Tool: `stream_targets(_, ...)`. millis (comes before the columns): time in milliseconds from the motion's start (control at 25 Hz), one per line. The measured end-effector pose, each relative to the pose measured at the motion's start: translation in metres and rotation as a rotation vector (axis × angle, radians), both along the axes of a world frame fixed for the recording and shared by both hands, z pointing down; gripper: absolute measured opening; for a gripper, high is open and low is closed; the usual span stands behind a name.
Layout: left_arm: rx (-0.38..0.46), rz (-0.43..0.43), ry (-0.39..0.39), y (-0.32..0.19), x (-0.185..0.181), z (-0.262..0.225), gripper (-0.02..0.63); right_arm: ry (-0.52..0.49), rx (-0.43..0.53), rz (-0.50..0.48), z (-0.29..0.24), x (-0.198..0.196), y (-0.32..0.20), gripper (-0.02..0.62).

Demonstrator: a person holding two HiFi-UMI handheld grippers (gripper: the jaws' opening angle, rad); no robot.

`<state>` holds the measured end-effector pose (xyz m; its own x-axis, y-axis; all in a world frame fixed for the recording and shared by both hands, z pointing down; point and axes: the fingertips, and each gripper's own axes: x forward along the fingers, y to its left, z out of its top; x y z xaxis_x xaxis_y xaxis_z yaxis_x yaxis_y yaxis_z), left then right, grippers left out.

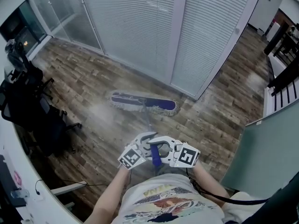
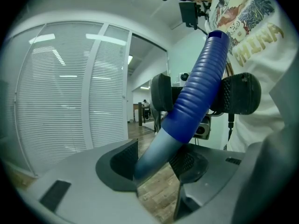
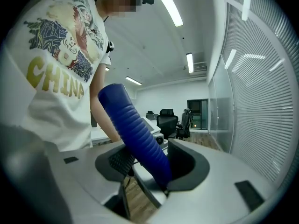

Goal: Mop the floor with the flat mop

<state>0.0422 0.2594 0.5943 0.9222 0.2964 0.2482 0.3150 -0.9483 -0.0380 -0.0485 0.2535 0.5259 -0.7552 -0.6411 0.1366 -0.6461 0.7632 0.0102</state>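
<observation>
The flat mop's blue-and-white head lies on the wood floor in front of the blinds, and its thin pole runs back to me. Both grippers hold its top end at my waist. My left gripper is shut on the mop handle where the grey pole meets the ribbed blue grip, seen between its pads in the left gripper view. My right gripper faces it and is shut on the blue grip, which crosses between its pads.
Glass partitions with white blinds stand close behind the mop head. Black office chairs and a white desk edge are at the left, with a cable on the floor. A grey-green panel stands at the right.
</observation>
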Motion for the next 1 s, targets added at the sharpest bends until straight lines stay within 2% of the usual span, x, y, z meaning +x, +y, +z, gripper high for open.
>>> stream_targets(240, 0.004, -0.031, 0.007, -0.065, 0.045, -0.002, 0.170, 0.001, 0.021, -0.030, -0.002, 0.045, -0.062, 0.204)
stream_targets(600, -0.014, -0.045, -0.014, -0.175, 0.073, 0.010, 0.179, -0.002, 0.001, -0.029, 0.008, 0.071, -0.171, 0.206)
stream_targets(1000, -0.030, 0.033, 0.032, -0.327, 0.126, -0.011, 0.178, 0.026, 0.023, 0.056, -0.008, 0.129, -0.329, 0.205)
